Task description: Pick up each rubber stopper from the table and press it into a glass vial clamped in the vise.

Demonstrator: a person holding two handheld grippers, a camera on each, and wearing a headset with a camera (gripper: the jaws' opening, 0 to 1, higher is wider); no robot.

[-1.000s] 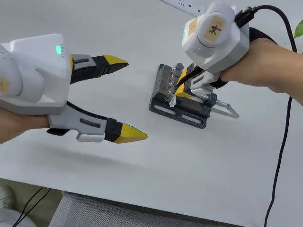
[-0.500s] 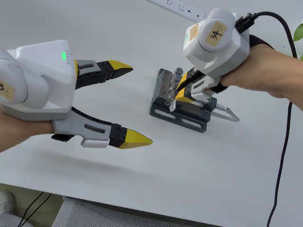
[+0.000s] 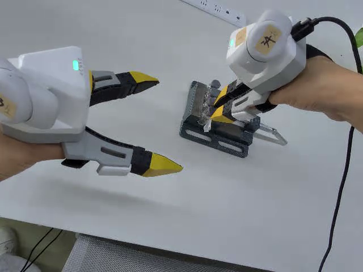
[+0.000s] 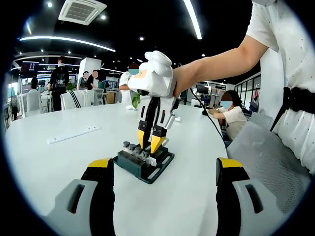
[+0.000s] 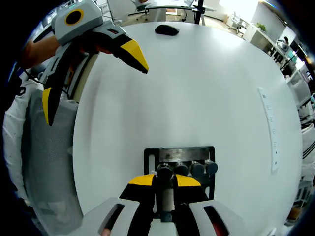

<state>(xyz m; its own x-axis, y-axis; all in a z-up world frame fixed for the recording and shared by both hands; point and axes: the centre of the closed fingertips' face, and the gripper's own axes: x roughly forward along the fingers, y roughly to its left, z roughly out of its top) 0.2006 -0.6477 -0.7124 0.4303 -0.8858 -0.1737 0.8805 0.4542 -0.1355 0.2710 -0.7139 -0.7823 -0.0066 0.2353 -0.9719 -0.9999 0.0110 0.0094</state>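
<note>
An open-plan office: strip ceiling lights [image 4: 192, 19], seated people [image 4: 231, 115], white tables [image 4: 74, 123].

Overhead, ceiling strip lights [image 4: 194, 19] are flooding the white tabletop [image 3: 170, 215], casting soft shadows; gripper-view edges are bending.

At the top edge of the head view you have a power strip [image 3: 218, 11], and a green leaf [image 3: 359, 37] pokes in at the upper right. Along the bottom edge sits a grey mesh chair [image 3: 125, 258], with thin cables [image 3: 34, 249] in the lower left corner. In the left gripper view, a ceiling vent [image 4: 81, 10] is at the upper left, a standing person [image 4: 61, 81] at the far left and a seated person [image 4: 231, 118] right of centre. Near the top of the right gripper view lies a small black object [image 5: 167, 29].
</note>
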